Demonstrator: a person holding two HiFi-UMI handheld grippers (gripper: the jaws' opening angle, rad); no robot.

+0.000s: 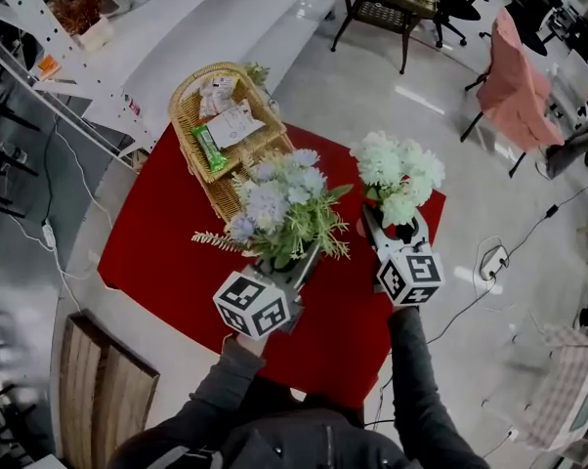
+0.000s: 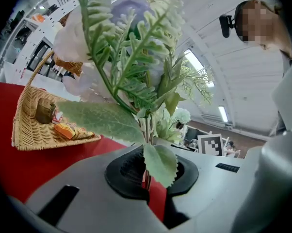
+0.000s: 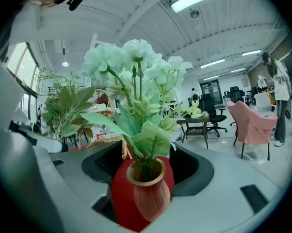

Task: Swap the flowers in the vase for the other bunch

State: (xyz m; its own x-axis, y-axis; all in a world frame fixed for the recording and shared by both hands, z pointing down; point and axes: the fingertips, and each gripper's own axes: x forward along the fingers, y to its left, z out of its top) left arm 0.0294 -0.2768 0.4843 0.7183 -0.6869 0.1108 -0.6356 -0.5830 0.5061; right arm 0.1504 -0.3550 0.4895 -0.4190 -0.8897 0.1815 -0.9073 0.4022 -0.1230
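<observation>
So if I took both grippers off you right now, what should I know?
Left gripper: shut on the blue bunch by its stems.
Right gripper: jaws apart around the vase, a gap showing on one side, so not gripping it.
The white bunch is in the vase.
Done: blue bunch picked up.
Left: pull the white bunch out, put the blue bunch in.

From above, the white flower bunch (image 1: 399,169) hides most of the ribbed terracotta vase (image 3: 147,193). The blue-purple flower bunch (image 1: 274,203) covers my left fingers (image 2: 78,191). Packet print in the wicker basket (image 1: 182,115) is unreadable.
</observation>
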